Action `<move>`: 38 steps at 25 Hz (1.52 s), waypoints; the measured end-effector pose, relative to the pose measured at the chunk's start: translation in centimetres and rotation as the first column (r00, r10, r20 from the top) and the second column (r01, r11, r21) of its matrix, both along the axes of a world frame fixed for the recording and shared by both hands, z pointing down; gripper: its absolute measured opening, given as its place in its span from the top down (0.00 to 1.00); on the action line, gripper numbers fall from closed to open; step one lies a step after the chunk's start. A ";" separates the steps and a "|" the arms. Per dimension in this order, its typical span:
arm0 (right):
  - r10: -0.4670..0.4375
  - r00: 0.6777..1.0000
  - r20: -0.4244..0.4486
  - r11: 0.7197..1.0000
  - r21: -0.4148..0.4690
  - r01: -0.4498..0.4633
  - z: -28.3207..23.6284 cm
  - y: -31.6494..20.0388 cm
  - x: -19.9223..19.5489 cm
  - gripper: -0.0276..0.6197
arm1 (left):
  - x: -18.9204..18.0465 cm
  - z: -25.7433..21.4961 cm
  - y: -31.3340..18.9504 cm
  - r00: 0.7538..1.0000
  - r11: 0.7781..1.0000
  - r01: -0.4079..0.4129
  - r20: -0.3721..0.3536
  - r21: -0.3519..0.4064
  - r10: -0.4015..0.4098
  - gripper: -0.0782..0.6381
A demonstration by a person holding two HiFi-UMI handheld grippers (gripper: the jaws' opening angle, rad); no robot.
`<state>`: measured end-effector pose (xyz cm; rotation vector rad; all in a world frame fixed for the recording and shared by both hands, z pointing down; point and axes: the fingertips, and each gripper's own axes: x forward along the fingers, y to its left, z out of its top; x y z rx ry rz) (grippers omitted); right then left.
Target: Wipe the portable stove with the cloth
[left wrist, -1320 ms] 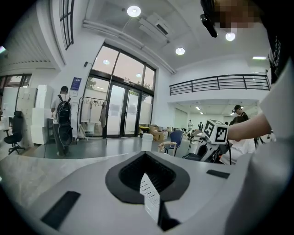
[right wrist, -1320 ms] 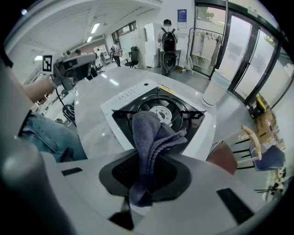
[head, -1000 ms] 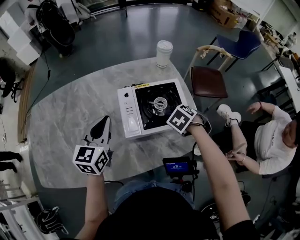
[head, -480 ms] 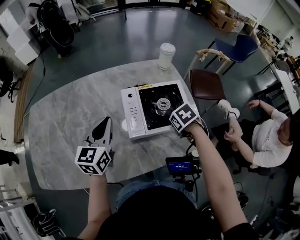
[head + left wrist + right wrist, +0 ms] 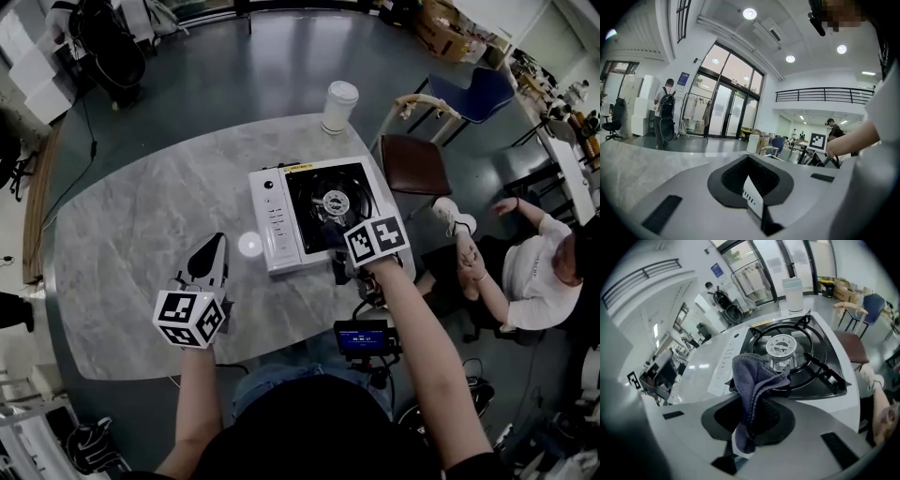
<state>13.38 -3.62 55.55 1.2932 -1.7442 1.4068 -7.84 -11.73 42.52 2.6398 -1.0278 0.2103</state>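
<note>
Head view: a person stands over a grey table (image 5: 131,234). The right gripper (image 5: 347,262) is at the near edge of the portable stove (image 5: 281,220), which lies just ahead of it. The left gripper (image 5: 208,255) is held well to the stove's left, apart from it.

Left gripper view: the jaws are closed together on nothing. Only the table top and the room lie beyond them.

Right gripper view: the jaws pinch a grey-purple cloth (image 5: 752,390). Its folded end droops forward over the stove's black top, just short of the burner (image 5: 780,345).

Wiping appears to be starting. The next move likely calls for pressing the cloth flat and sweeping it around the pan supports without snagging.
</note>
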 end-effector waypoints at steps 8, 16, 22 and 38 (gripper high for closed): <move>0.112 0.974 0.197 0.994 0.000 -0.114 -0.4 1.1 -3.0 0.84 | 0.0 1.2 0.2 0.999 0.999 -0.041 0.006 -0.032 0.041 0.90; -0.014 0.979 0.201 1.000 0.005 0.013 0.0 2.3 -6.4 0.84 | 0.7 1.7 0.5 0.997 0.996 -0.075 0.013 -0.041 0.076 0.90; -0.160 0.987 0.031 0.962 0.230 0.149 -4.1 0.8 -3.0 0.84 | 0.3 1.2 0.5 0.998 0.998 -0.057 0.021 -0.028 0.058 0.90; -0.845 0.216 -0.490 0.100 0.253 0.962 -9.3 -3.7 -6.9 0.84 | -5.5 -0.7 0.6 0.971 0.973 0.231 0.059 0.021 -0.231 0.90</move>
